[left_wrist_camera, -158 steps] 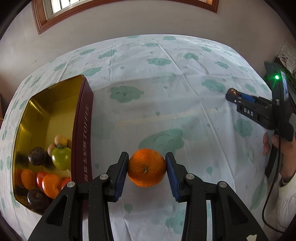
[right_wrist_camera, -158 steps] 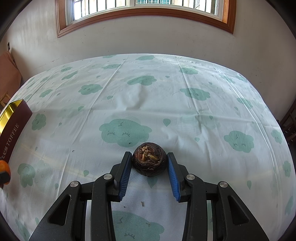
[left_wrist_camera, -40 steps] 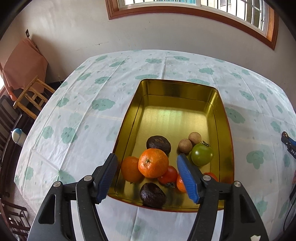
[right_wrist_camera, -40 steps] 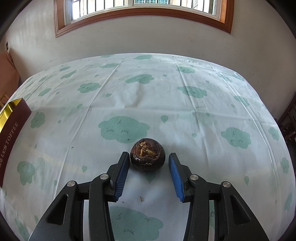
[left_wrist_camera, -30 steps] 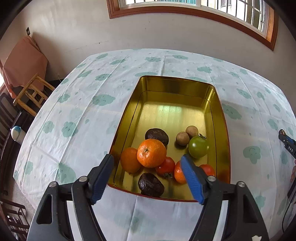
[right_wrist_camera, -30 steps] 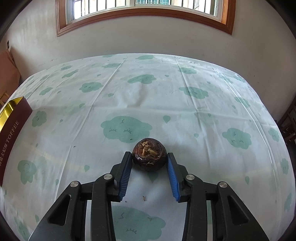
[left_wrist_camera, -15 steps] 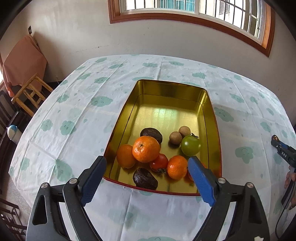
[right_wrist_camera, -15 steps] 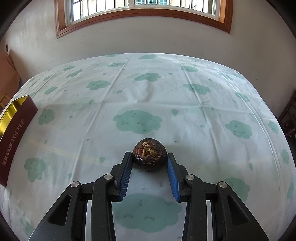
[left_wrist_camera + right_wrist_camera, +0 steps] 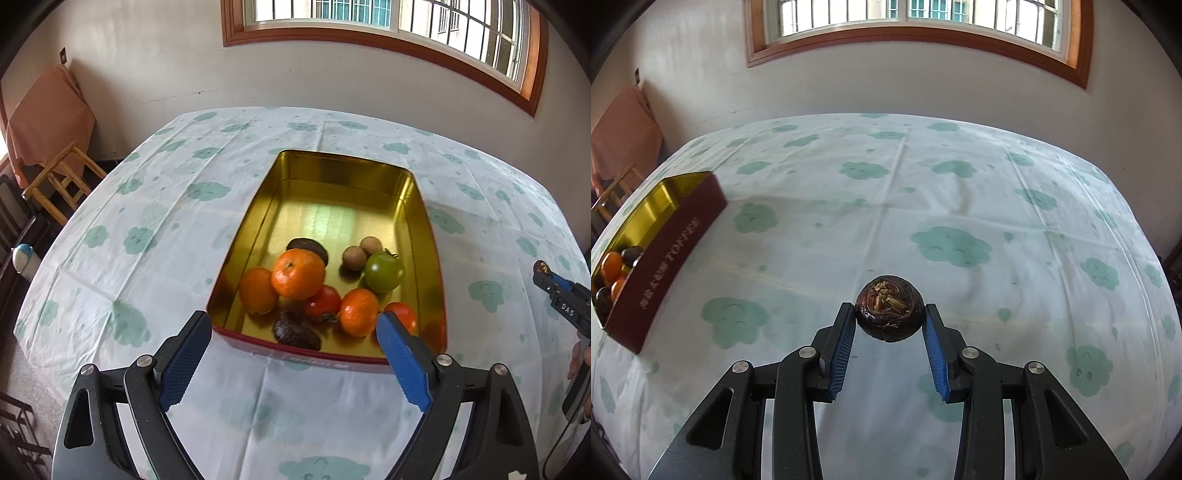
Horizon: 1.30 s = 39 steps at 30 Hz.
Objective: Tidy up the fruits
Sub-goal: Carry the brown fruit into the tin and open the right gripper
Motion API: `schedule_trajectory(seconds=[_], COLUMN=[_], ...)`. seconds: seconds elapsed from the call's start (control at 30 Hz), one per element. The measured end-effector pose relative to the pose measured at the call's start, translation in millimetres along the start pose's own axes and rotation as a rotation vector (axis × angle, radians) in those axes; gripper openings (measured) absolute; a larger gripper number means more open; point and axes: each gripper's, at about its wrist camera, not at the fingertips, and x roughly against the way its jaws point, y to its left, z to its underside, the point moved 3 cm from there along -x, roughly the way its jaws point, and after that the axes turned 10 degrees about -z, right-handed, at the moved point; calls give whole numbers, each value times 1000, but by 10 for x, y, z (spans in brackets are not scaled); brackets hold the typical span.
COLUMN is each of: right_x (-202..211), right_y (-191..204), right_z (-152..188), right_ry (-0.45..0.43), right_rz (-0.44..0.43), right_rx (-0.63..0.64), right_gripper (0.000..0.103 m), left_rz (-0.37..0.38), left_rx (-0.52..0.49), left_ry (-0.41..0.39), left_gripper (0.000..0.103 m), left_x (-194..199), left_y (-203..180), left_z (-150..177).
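Note:
A gold-lined tin [image 9: 332,177] with dark red sides holds several fruits: a large orange [image 9: 297,273] on top of the pile, smaller oranges, red tomatoes, a green tomato [image 9: 384,272], two brown round fruits and dark wrinkled fruits. My left gripper [image 9: 293,334] is wide open and empty, pulled back above the tin's near wall. My right gripper [image 9: 889,317] is shut on a dark brown wrinkled fruit [image 9: 888,314] and holds it above the tablecloth. The tin [image 9: 665,243] shows at the left of the right wrist view.
The table wears a white cloth with green clouds [image 9: 949,245]. A wooden chair [image 9: 62,177] with an orange cloth stands at the left by the wall. The right gripper's tip [image 9: 554,286] shows at the right edge of the left wrist view.
My left gripper let go of the large orange in the tin, opened wide and drew back. My right gripper closed on the dark fruit, lifted it and turned toward the tin.

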Motion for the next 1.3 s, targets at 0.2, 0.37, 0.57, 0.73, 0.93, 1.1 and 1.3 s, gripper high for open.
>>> schedule_trajectory(seconds=[0.2,0.37,0.57,0.73,0.93,1.1,1.3], right_x=[28,63,97,97,62,43,25], right_y=[267,553,968,1279,1582,1785,2012], right_z=[-55,-151,-281,-329,-331,-330,-322], right_ry=[-7,-25,-48,-55,-44,-38,-32], right_rz=[-39,-88,-160,-200,-250,-280,-308], right_rx=[38,77,131,178,219,253,285], right_gripper=[38,38,38,38,38,38,38], left_rz=[-33,-45,-51,-57,-69,-81,-83], left_rx=[31,40,32,37,44,49,61], left_ry=[7,17,18,31,35,38,43], left_gripper=[90,90,90,90,90,90,90], left_x=[-21,-27,-4,-1,5,0,-8], left_y=[135,189,191,204,271,334,402], left_z=[42,78,117,145,145,150,159])
